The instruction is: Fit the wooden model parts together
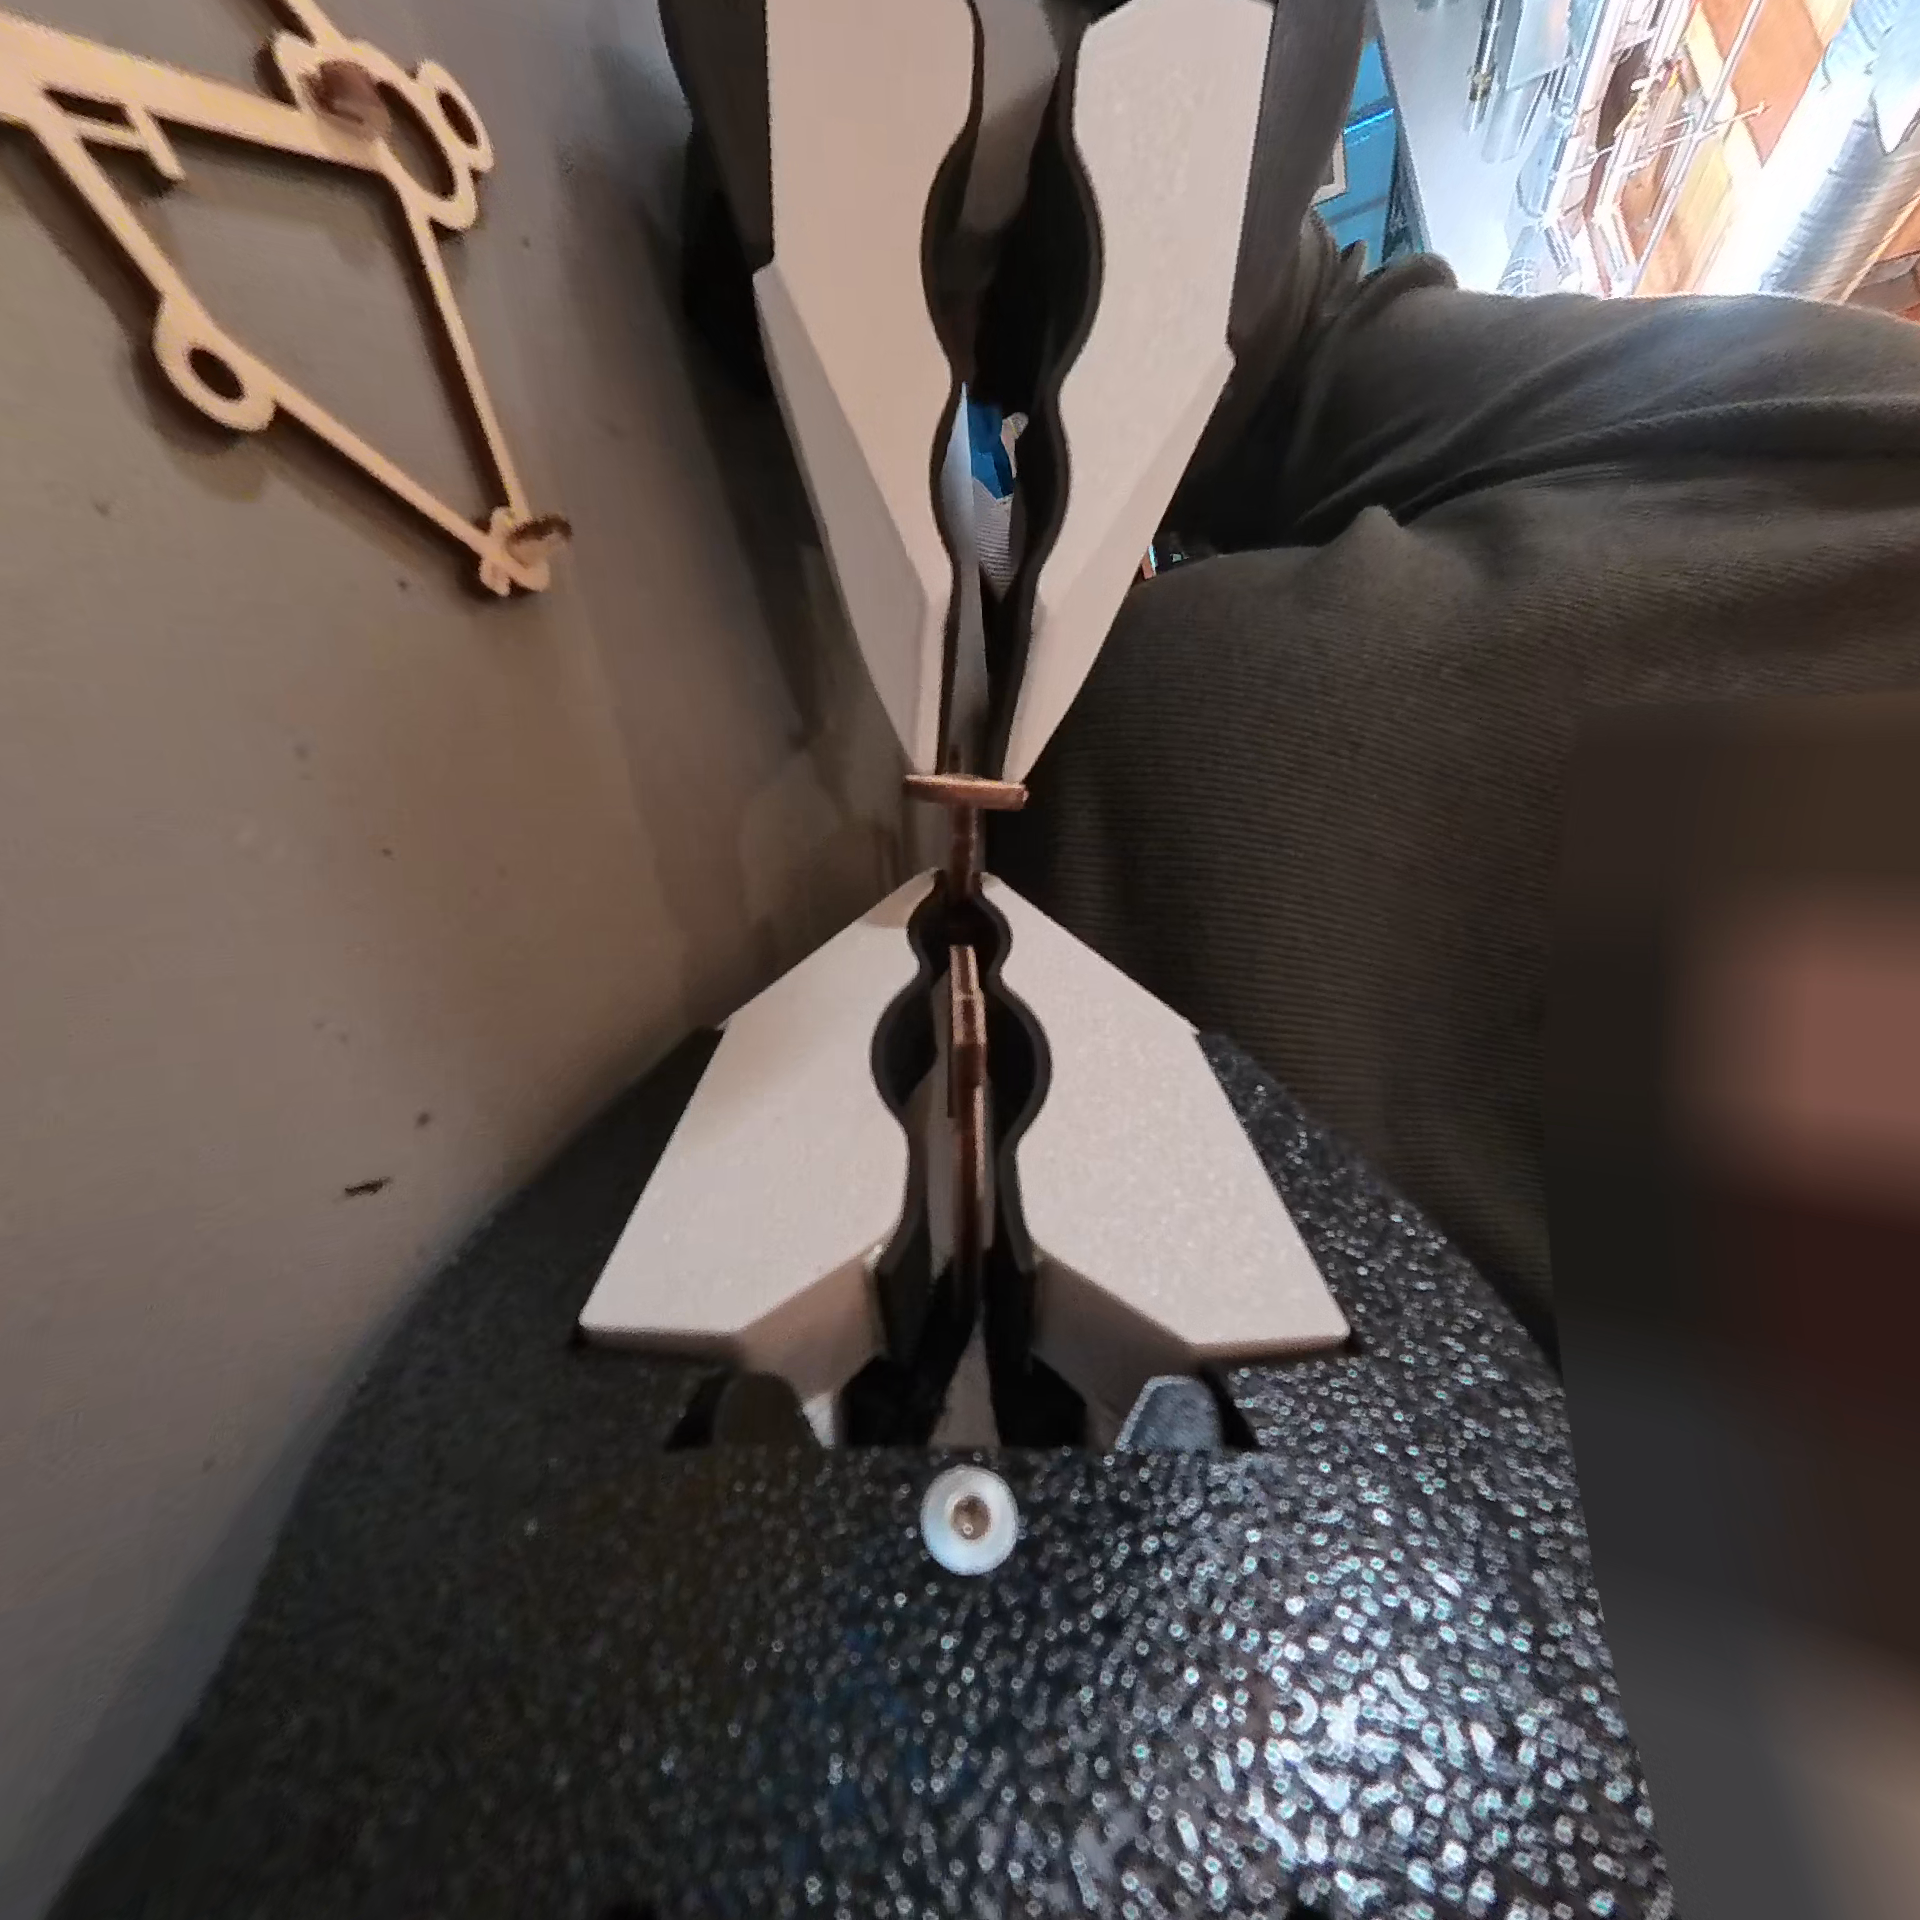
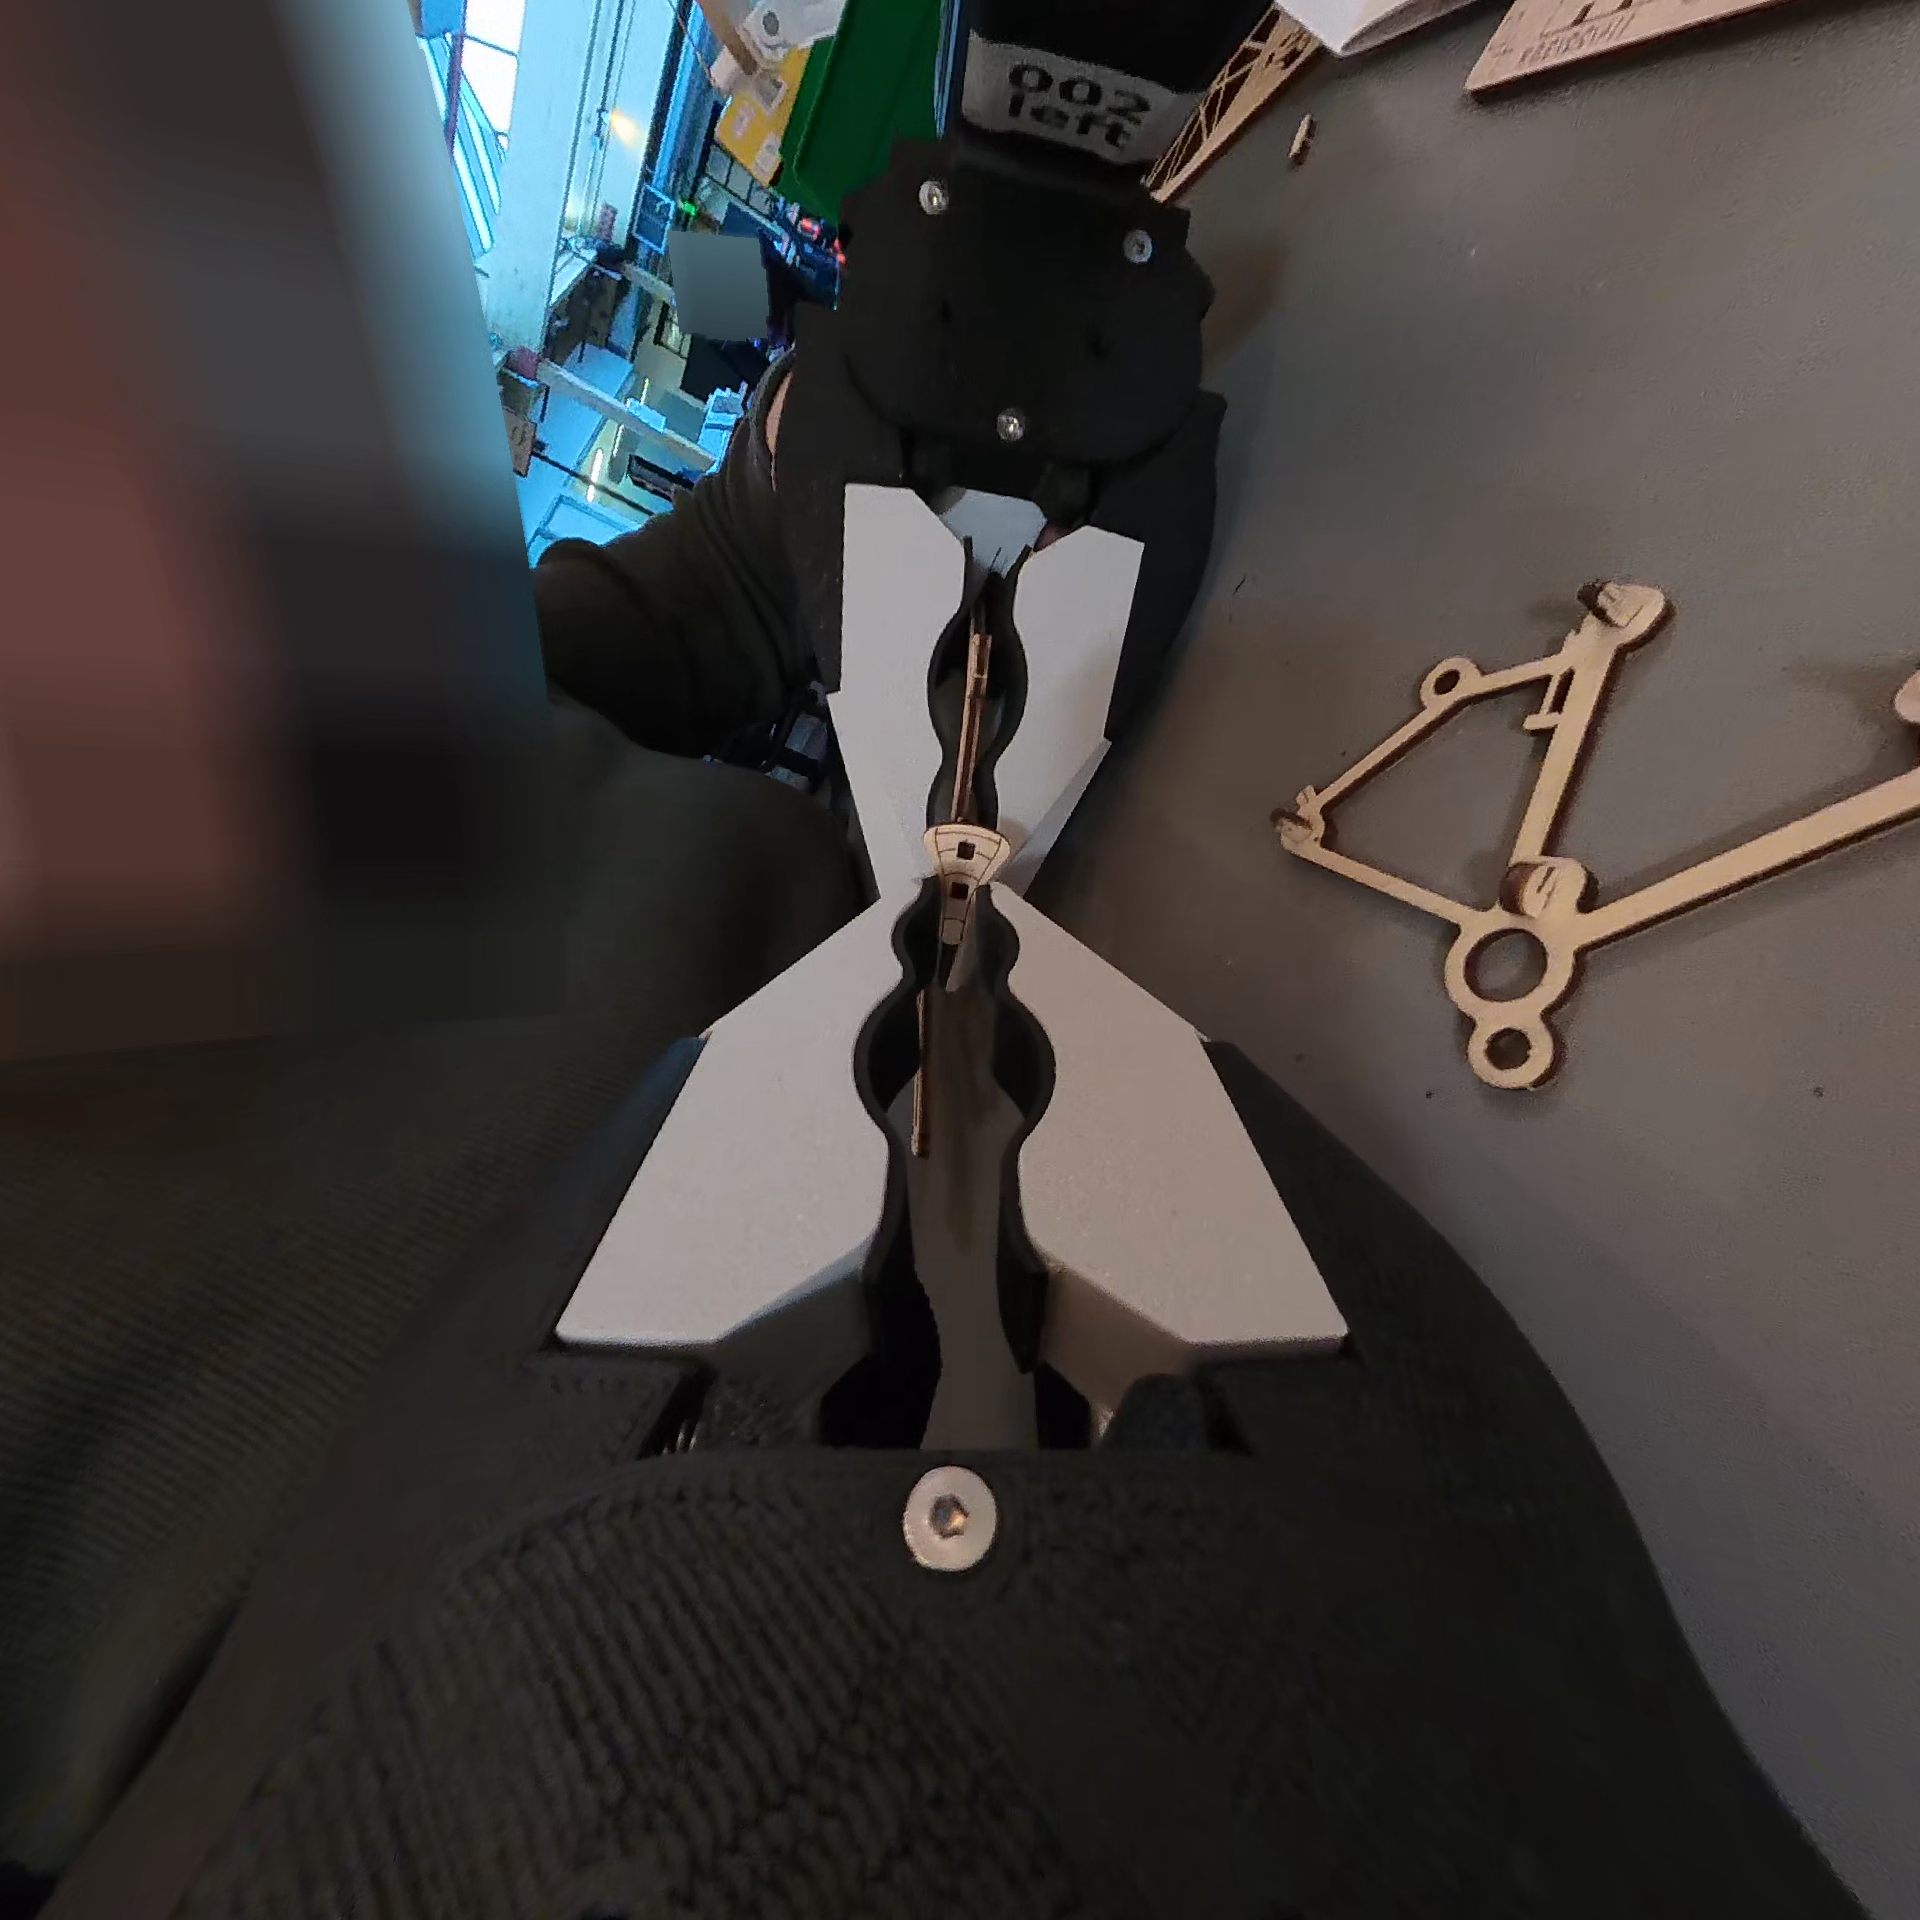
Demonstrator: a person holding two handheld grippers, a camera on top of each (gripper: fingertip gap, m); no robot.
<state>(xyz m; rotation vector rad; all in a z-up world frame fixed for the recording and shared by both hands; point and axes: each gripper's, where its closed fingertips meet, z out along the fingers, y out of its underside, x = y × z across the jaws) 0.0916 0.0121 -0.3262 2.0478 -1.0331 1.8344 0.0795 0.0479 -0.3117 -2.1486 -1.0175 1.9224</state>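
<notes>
Thin wooden strip (image 1: 966,1049) edge-on, small crosspiece (image 2: 966,850) at tip, wooden frame (image 2: 1496,821) flat on table

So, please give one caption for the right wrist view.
Two tongs meet tip to tip, joining small wooden parts above a grey table.

The left gripper (image 1: 961,883) is showing pale grey wedge-shaped fingers (image 1: 790,1164) lined with wavy black rubber pads, seated in a glittery, speckled black plastic body (image 1: 935,1714) bearing one white-collared screw (image 1: 967,1538). The right gripper (image 2: 956,894) is wearing matching grey fingers (image 2: 1143,1174), a ridged matte black body and a silver hex screw (image 2: 950,1521). A dark olive sleeve (image 1: 1455,520) is covering the person's arm.
</notes>
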